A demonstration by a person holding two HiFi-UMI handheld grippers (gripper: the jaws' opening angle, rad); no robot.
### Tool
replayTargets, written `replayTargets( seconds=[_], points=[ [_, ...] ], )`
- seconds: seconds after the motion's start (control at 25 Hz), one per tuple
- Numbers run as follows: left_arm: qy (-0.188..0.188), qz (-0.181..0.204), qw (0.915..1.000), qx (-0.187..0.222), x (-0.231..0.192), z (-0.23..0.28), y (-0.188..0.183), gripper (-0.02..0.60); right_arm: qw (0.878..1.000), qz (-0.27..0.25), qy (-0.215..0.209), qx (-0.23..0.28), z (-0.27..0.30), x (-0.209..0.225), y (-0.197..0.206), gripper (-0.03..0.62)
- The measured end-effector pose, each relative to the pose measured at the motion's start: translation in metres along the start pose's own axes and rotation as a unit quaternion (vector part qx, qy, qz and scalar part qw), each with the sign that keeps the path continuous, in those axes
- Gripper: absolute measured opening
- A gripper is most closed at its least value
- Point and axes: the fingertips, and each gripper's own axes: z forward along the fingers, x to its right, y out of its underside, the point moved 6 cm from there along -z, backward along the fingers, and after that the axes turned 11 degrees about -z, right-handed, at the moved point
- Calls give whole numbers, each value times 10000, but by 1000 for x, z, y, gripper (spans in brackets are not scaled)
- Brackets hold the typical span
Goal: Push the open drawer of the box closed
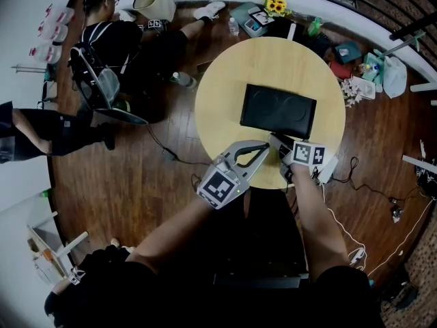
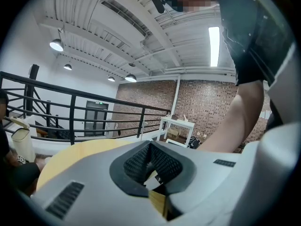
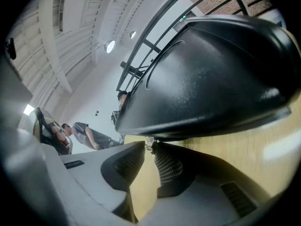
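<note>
Black box (image 1: pixel 278 111) sits flat near the middle of the round wooden table (image 1: pixel 225 108), long side facing the operator. From the head view I can't tell whether a drawer sticks out of the near side: that face is in shadow and partly behind the tools. Right gripper (image 1: pixel 278 142) is at the box's near edge, nose down toward it. In the right gripper view the box (image 3: pixel 211 69) fills the upper frame, its lower rim just above the tips. The jaws of the right gripper (image 3: pixel 150 147) are a narrow slot apart along the pads, with the tips closed on a small shiny knob (image 3: pixel 149 143) right under that rim. It looks pinched, not just near. Table top (image 3: pixel 263 145) shows yellow through the slot and to the right. Left gripper (image 1: pixel 263 147) lies just beside the right one on the left, tips pointing at the same near edge but short of the box, not touching it as far as the head view gives. In the left gripper view its jaws (image 2: pixel 151 149) are together, tips meeting, nothing between the pads. That view also shows the table edge (image 2: pixel 70 154) at left and the operator's forearm (image 2: pixel 244 112) at right. Something white (image 1: pixel 328 166) lies at the table rim under the right tool; can't identify it. A person (image 1: pixel 116 39) sits on the wood floor (image 1: pixel 171 183) well off to the upper left, and sunflowers (image 1: pixel 276 5) stand beyond the table's far side.
</note>
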Motion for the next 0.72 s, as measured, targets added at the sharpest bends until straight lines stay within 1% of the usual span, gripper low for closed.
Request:
replayTargets(
  seconds=[0.24,0.36,0.44,0.52,0.72],
  points=[
    [-9,51,10000,18,-10,-5,-1,21,10000,28,27,6,7,-2,-1,61],
    [-24,35,10000,51,-7,-4,-4,21,10000,76,41,31,4,0,0,66],
    [-29,7,10000,53,-3,-2,-4,21,9999,62,84,14,1,3,2,84],
    [-36,-16,10000,55,-1,-2,-4,21,9999,-21,132,-56,0,4,4,127],
    [-51,-22,10000,52,0,-6,-9,21,9996,-99,155,-190,-8,-3,8,130]
  ],
)
